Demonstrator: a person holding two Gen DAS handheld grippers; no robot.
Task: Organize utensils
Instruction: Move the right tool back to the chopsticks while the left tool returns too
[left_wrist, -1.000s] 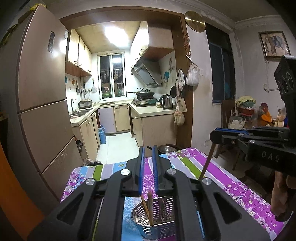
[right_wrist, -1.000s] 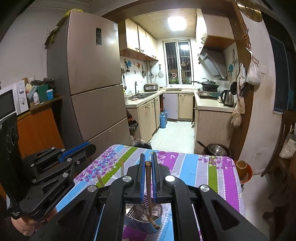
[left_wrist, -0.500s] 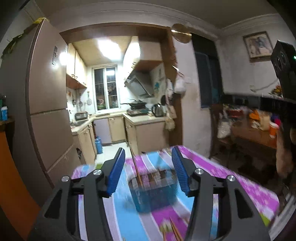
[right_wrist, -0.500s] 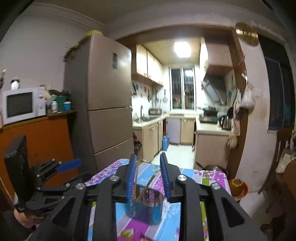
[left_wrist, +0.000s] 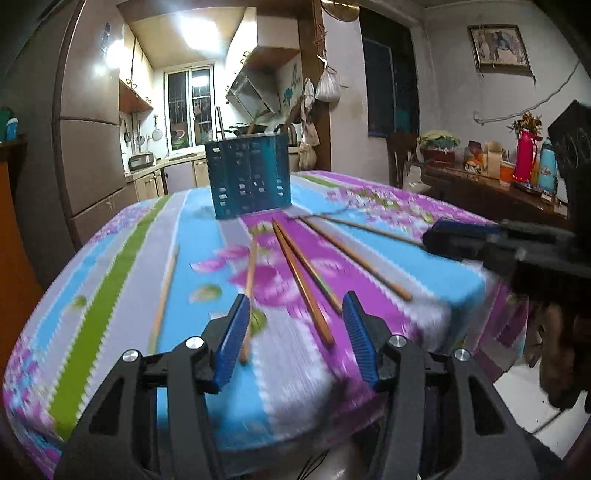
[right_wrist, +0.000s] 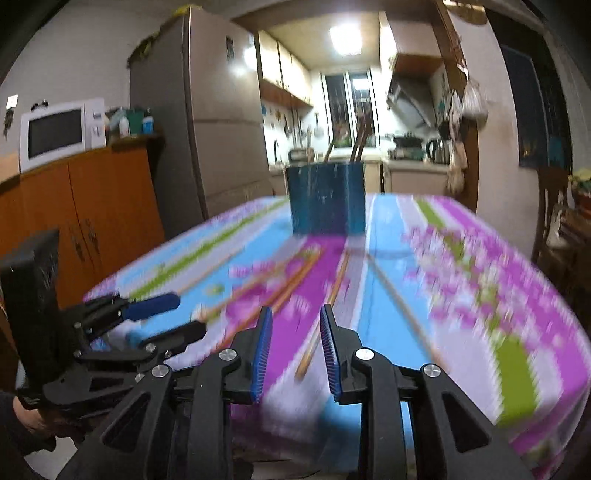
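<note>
my left gripper (left_wrist: 293, 338) wide open, holds nothing | my right gripper (right_wrist: 295, 352) open, holds nothing | chopsticks (left_wrist: 301, 280) lie flat, far ends pointing at the holder (left_wrist: 251, 177)

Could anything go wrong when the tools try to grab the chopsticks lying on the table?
Two long wooden chopsticks lie almost touching, so the open left tool might pinch both or knock one aside. One chopstick's end sits near the edge of the flowery striped tablecloth, so a nudge might roll it off. The tall blue perforated utensil holder already holds sticks, and a clumsy drop could tip it.
</note>
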